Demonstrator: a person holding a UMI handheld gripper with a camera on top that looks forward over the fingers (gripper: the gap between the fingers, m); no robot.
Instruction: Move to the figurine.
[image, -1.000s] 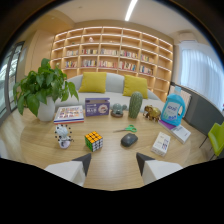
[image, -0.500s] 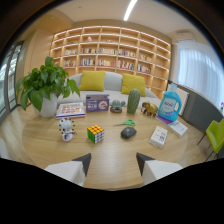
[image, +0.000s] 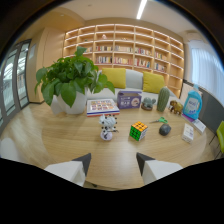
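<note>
A small white figurine (image: 107, 126) with dark markings stands upright on the wooden table (image: 60, 145), ahead of my fingers and a little left of the gap between them. My gripper (image: 113, 162) is open, nothing between its two white fingers (image: 75, 167). A colourful puzzle cube (image: 138, 131) sits just right of the figurine.
A potted leafy plant (image: 72, 85) stands beyond the figurine to the left. A picture box (image: 102, 106), purple box (image: 129, 99), grey plush (image: 148, 103), green cactus (image: 163, 99), blue bottle (image: 192, 105), dark mouse (image: 164, 129) and white card (image: 188, 133) lie further back and right. Bookshelves fill the rear wall.
The view has swung left and come closer: the figurine and cube have shifted from left of the fingers toward the middle and look larger.
</note>
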